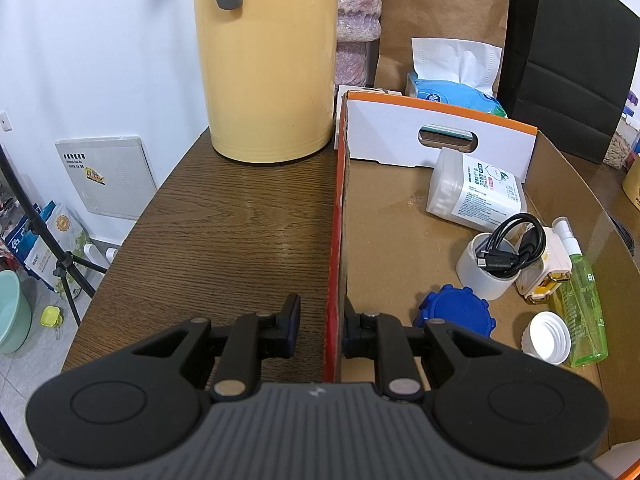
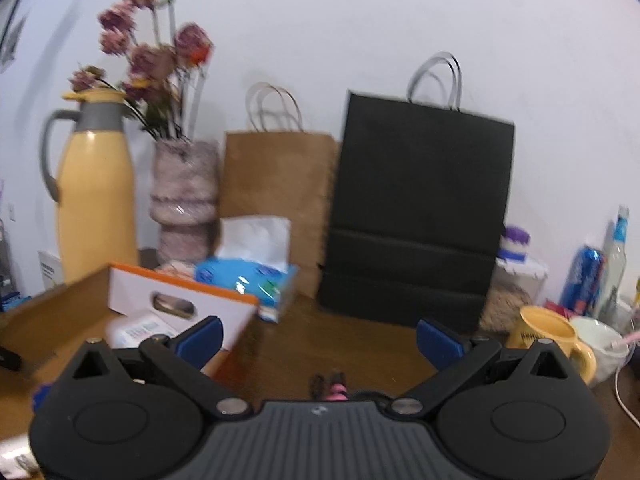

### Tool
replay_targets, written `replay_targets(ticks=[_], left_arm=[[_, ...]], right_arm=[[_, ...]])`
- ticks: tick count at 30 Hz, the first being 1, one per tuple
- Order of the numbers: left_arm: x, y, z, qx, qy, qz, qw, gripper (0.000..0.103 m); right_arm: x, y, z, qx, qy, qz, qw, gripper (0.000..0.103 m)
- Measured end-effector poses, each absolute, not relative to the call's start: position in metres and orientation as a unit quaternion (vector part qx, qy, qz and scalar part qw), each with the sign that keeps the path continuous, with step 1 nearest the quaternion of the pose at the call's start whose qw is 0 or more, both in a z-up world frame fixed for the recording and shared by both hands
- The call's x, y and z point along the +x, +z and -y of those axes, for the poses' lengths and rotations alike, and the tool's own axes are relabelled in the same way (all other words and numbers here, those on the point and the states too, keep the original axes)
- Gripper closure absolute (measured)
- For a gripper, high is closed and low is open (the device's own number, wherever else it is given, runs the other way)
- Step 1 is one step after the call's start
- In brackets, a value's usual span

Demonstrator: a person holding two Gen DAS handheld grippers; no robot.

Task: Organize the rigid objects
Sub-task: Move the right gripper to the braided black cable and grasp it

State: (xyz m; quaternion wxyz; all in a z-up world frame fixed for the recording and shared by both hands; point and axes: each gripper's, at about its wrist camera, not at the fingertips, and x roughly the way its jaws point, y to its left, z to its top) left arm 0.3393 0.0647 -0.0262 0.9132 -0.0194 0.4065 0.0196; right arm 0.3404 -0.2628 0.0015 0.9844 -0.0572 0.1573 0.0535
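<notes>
My left gripper is clamped on the near side wall of the cardboard box, one finger either side. Inside the box lie a blue lid, a white cup holding a black cable, and a green spray bottle. My right gripper hangs wide open and empty above the counter.
</notes>
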Motion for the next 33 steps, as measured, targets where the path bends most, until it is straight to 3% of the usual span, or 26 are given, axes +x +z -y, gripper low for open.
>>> replay_targets(ticks=[16,33], left_arm=[[0.339,-0.026,-0.064,-0.019,0.019,-0.406,0.913,0.083],[0.339,-0.026,-0.064,-0.018,0.019,-0.406,0.913,0.083]], right_arm=[[0.388,-0.056,0.299,-0.048,0.031,-0.267,0.962,0.0],[0.419,-0.078,0.311,-0.019,0.03,-0.339,0.94,0.0]])
